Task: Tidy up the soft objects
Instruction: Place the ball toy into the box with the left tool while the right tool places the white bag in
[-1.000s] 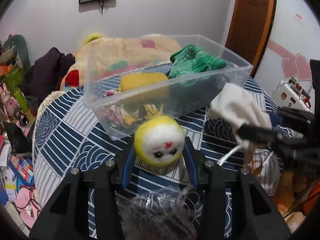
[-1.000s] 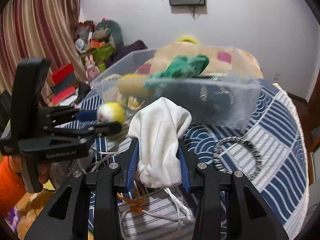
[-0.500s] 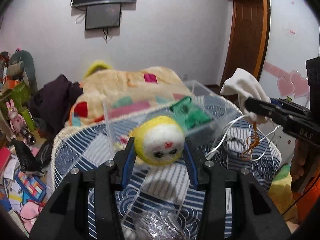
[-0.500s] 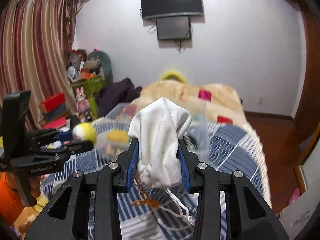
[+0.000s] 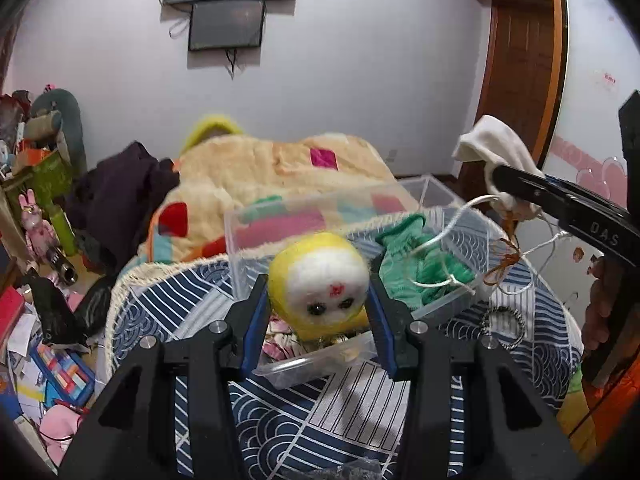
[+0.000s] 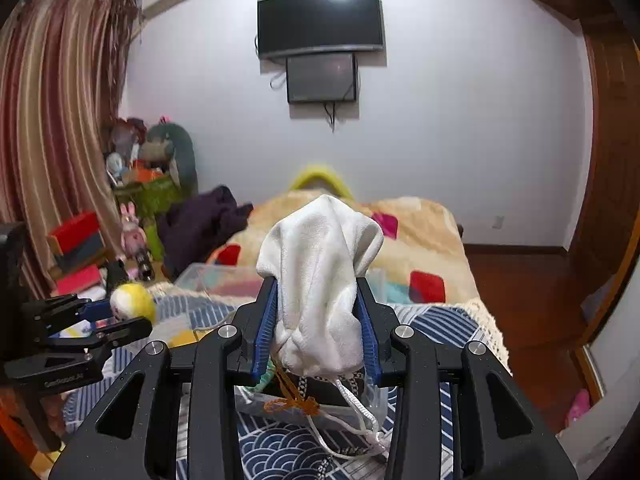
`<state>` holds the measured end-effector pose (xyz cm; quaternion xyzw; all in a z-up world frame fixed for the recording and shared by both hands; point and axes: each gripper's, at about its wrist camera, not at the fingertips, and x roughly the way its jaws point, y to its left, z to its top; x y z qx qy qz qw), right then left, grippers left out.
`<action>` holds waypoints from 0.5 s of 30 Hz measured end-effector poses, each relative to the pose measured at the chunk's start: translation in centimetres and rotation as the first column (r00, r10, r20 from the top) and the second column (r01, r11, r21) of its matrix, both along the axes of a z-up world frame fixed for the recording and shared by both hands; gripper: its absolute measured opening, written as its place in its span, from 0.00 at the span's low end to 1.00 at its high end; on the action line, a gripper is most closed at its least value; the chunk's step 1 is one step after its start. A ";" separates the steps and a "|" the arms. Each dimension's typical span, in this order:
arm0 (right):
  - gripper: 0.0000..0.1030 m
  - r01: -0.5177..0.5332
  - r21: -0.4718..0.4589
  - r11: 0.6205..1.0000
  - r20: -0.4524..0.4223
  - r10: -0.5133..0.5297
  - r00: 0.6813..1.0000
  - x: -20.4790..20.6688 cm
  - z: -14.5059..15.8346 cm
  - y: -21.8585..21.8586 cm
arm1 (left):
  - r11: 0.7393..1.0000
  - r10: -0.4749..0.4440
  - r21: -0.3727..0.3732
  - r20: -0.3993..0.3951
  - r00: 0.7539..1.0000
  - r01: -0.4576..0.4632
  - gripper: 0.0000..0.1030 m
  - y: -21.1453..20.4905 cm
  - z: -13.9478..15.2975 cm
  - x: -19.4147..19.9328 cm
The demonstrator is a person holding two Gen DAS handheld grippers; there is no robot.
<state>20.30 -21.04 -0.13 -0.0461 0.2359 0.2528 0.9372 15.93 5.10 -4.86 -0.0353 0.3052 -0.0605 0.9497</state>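
My left gripper (image 5: pixel 318 300) is shut on a yellow and white plush ball (image 5: pixel 318 282) with a small face, held above the near end of a clear plastic bin (image 5: pixel 320 208). The bin holds a green knit item (image 5: pixel 420 264) and patterned cloth. My right gripper (image 6: pixel 318 320) is shut on a white drawstring pouch (image 6: pixel 320 276), held above the bin's right end; its cords and an orange tassel (image 5: pixel 500 264) hang down. The right gripper and pouch show in the left wrist view (image 5: pixel 496 156); the left gripper and ball show in the right wrist view (image 6: pixel 130 304).
The bin stands on a blue and white patterned cloth (image 5: pixel 320 420) over a round table. A black and white bracelet (image 5: pixel 504 326) lies right of the bin. A beige blanket (image 5: pixel 260 164) covers the bed behind. Clutter fills the floor at left (image 5: pixel 40 340).
Both grippers have risen from table level with their loads. The ball and the pouch now hang above the bin, and the views look across the room.
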 end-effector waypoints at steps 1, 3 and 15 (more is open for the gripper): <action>0.33 -0.002 -0.006 1.000 -0.012 0.002 1.000 0.2 -0.3 0.2 | 1.000 -0.003 0.004 -0.008 1.000 0.003 0.44 -0.3 -0.2 0.2; 0.33 -0.004 -0.034 0.999 -0.051 0.002 0.999 0.9 -1.7 0.8 | 1.000 -0.018 0.010 -0.033 0.999 0.018 0.44 -0.8 -1.0 0.8; 0.39 -0.024 -0.116 0.993 -0.179 0.003 0.984 2.7 -4.0 1.5 | 0.999 -0.034 0.017 -0.087 0.996 0.036 0.53 -1.8 -2.4 3.0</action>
